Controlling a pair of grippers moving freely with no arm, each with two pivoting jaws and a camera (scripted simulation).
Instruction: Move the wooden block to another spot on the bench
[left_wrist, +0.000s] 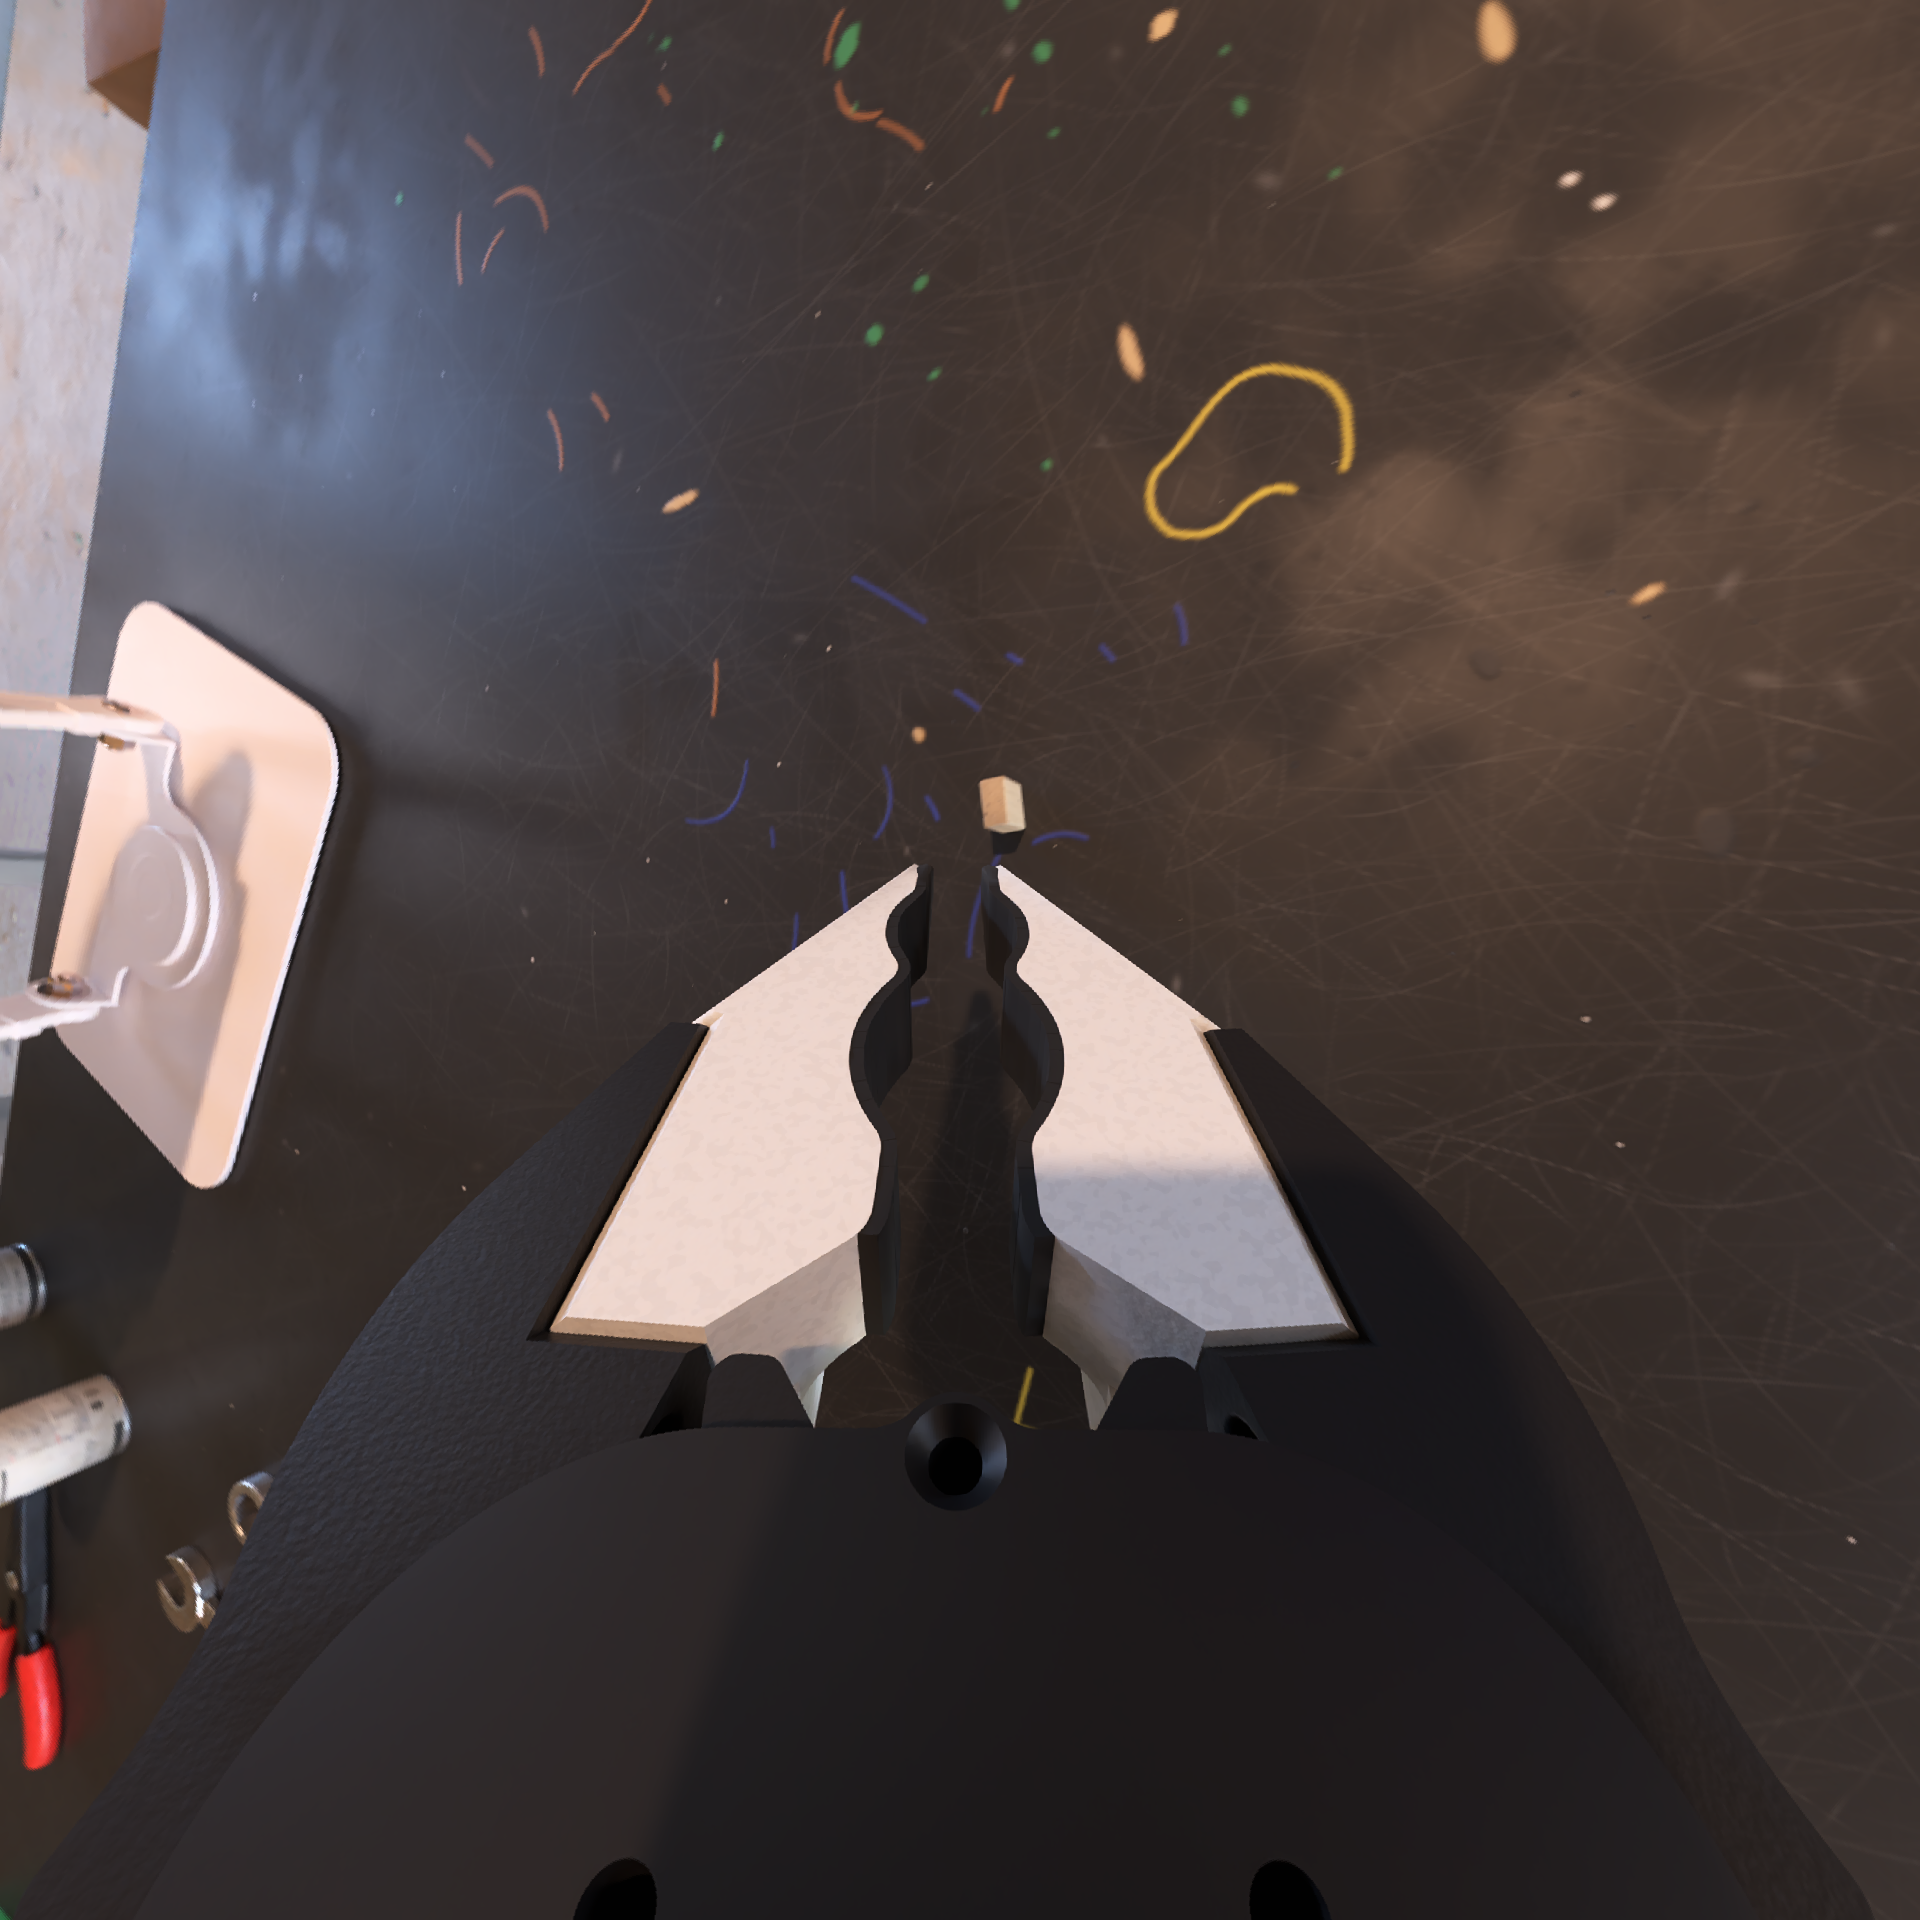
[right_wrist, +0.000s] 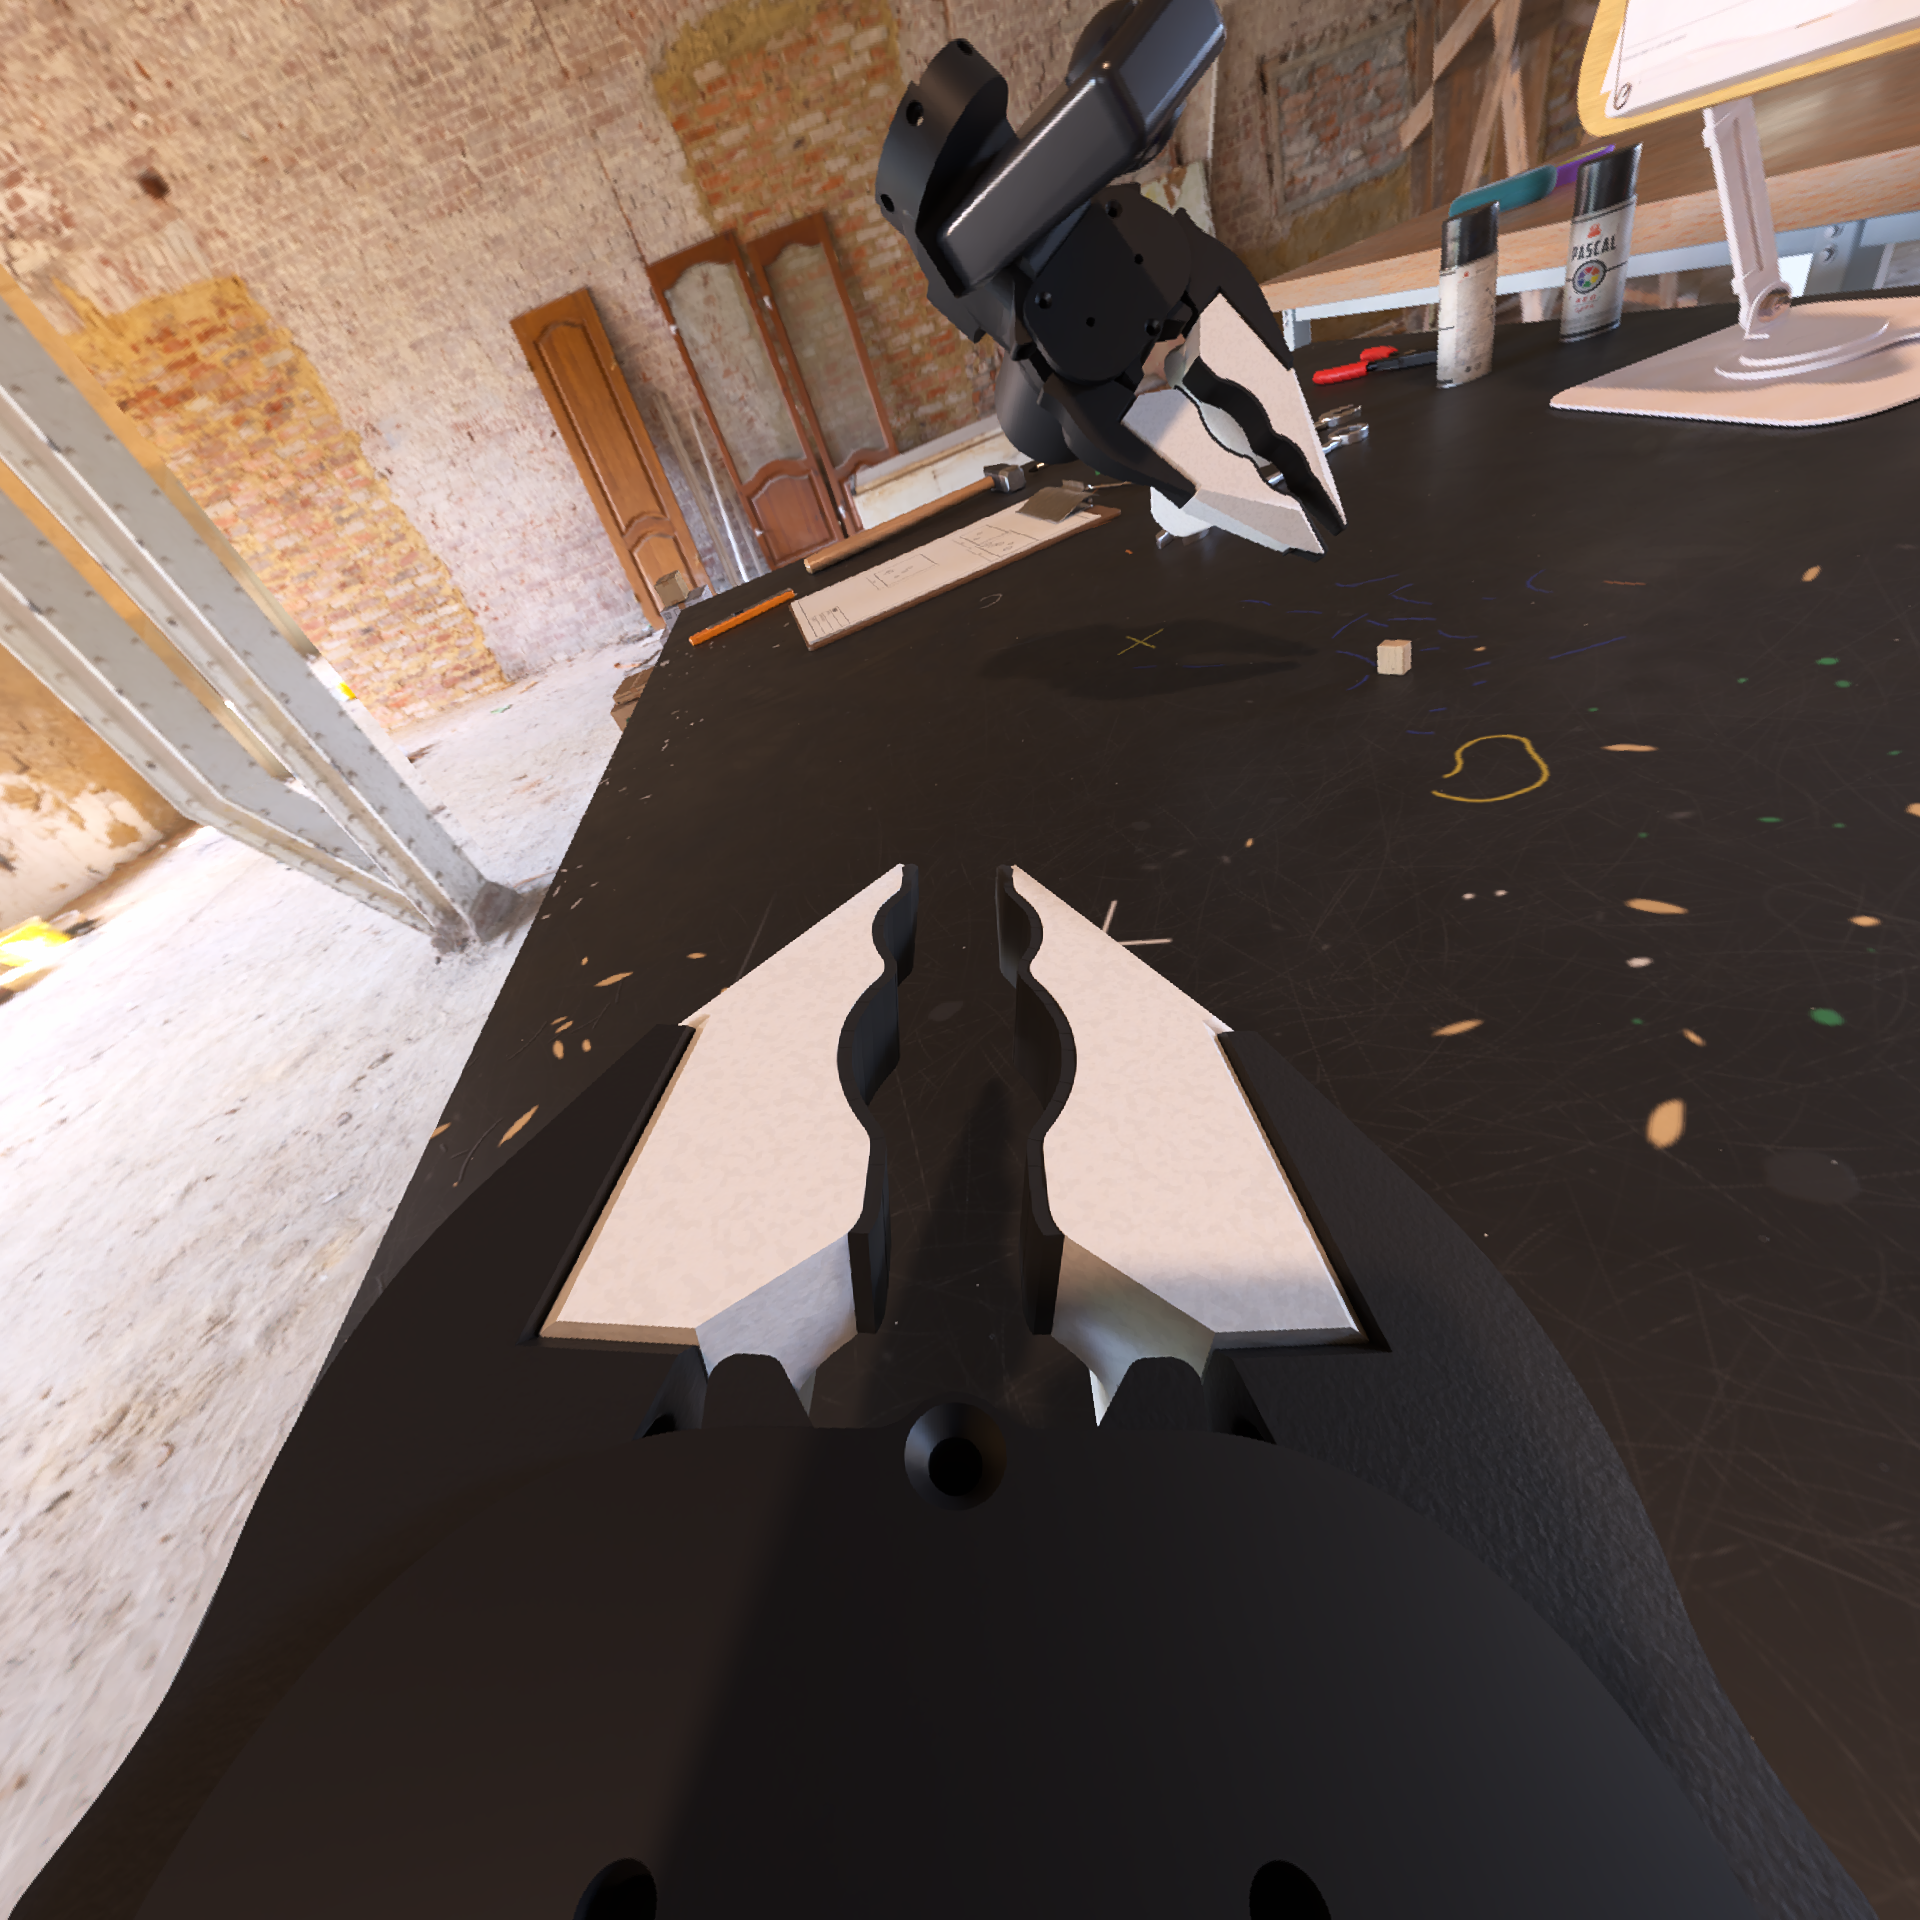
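Right now the little wooden block (left_wrist: 1002, 804) sits on the dark bench (left_wrist: 1455, 935), and nothing is touching it. The left gripper (left_wrist: 958, 869) hangs in the air above the bench and points down at it. From its own camera the block shows just past the fingertips, a bit to the right of the gap. Its two fingers are close together with only a thin gap between them, and nothing is in that gap.

From the right wrist view, the left gripper (right_wrist: 1311, 525) floats up above the bench, tilted down, and the wooden block (right_wrist: 1393, 657) rests on the bench (right_wrist: 1143, 790) below and a little to the right of its tips. A dark shadow lies on the bench to the left of the block.

The right gripper (right_wrist: 956, 869) is well apart from the block, near the bench's edge. Its fingers have a small gap between them and hold nothing.

A yellow loop of string (left_wrist: 1247, 449) lies on the bench, past the block. Small spots and squiggles of paint in many colours cover the bench top. A white lamp base (left_wrist: 197, 883) stands at the left side. Two spray cans (right_wrist: 1527, 275) stand near the lamp base, and red-handled pliers (right_wrist: 1371, 364) lie close to them.
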